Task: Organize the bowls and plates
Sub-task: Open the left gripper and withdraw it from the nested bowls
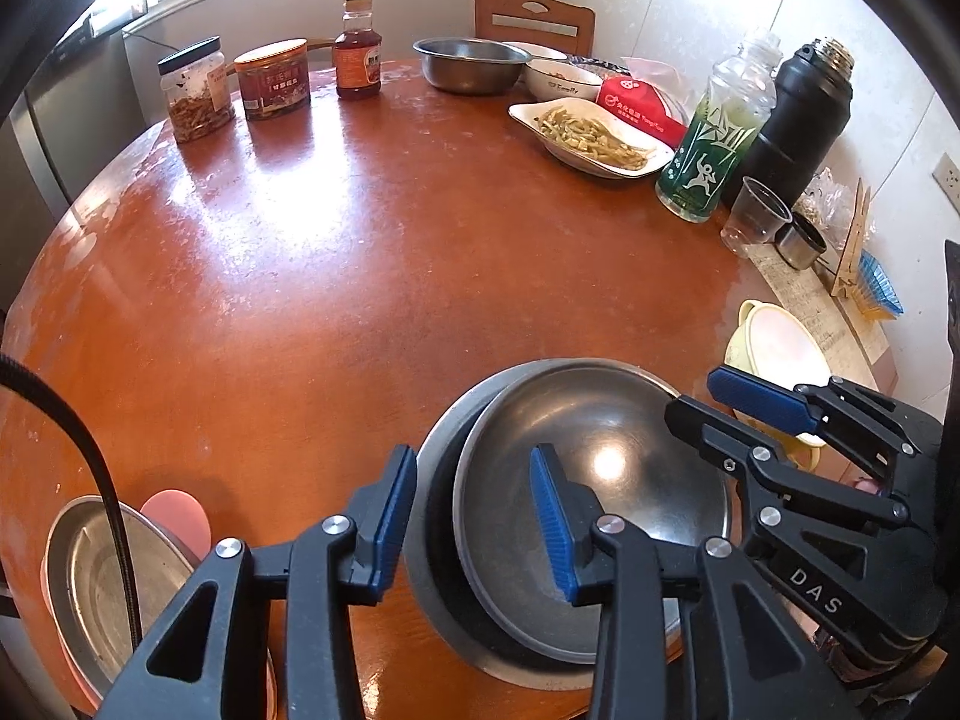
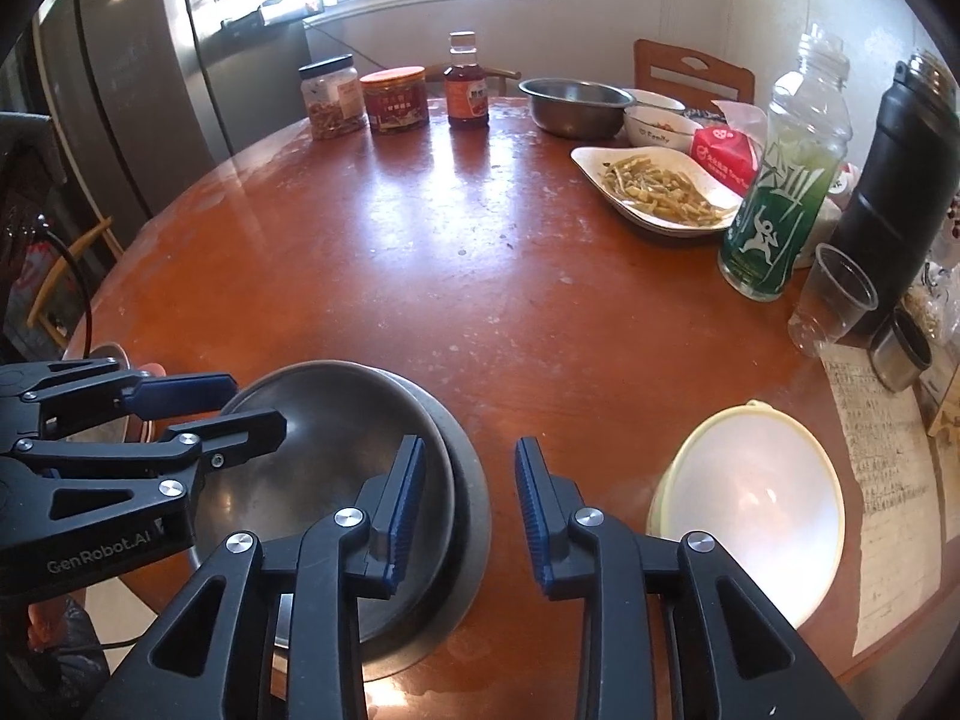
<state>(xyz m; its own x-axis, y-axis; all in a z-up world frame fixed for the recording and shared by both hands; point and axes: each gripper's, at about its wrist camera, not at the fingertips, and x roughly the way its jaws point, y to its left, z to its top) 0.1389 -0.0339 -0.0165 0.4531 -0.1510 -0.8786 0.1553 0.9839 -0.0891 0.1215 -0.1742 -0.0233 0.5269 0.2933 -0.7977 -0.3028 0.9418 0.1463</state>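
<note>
A shallow steel bowl [image 1: 600, 456] sits nested in a wider steel dish [image 1: 435, 480] at the near edge of the round wooden table [image 1: 360, 276]. My left gripper [image 1: 474, 522] is open and straddles the left rims of this stack without its pads pressing. My right gripper [image 2: 471, 507] is open too, one pad over the steel bowl [image 2: 336, 468] and the other just outside the right rim of the steel dish [image 2: 471, 516]. Each gripper shows in the other's view: the right gripper [image 1: 738, 414] and the left gripper [image 2: 228, 408].
A yellow lidded bowl [image 2: 750, 498] stands right of the stack. A steel plate [image 1: 102, 576] lies on a pink plate [image 1: 177, 519] at the near left. At the back are a steel bowl [image 1: 468, 63], a white bowl [image 1: 561, 81], a plate of food [image 1: 591, 135], jars, bottles and cups.
</note>
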